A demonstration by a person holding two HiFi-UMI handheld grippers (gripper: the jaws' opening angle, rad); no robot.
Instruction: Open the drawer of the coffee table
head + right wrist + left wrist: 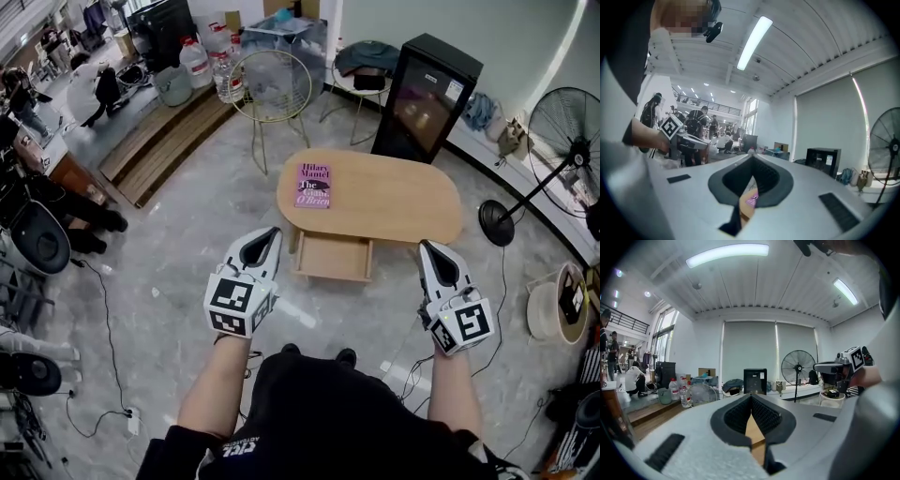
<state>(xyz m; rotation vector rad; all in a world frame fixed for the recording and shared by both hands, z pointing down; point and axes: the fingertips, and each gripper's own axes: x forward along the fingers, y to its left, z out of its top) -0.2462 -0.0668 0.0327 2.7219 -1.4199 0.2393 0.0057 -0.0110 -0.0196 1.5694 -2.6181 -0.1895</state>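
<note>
Looks past the pulling step: going by the drawer [333, 257] drawn out from under the near edge of the coffee table [394, 202], probably at the close of the task. Calls for no fresh grasp next; at most a careful retreat, without knocking the open front.

Nearest, both forearms raised side by side in front of the body, elbows bent, marker cubes turned up toward the head. To one side, the left gripper [270, 232], pointing forward and slightly downward, jaws closed together with nothing between them; in its own view, only a sliver of tan wood in the gap under the tips. To the other, the right gripper [427, 246], held about level, likewise closed and empty, tips aimed ahead.

Ahead of and below both claws, roughly between the two, the drawer: well apart from either, touching neither, seemingly bare inside. Just past the left claw's tips, on the tabletop's left end, a pink book [313, 185]. Farther ahead, between the two claws' lines of aim, a black cabinet [427, 98]; off to the right claw's outer side, a standing fan [567, 155]. Far ahead of the left claw, a wire chair [272, 86] and water bottles [211, 61].
</note>
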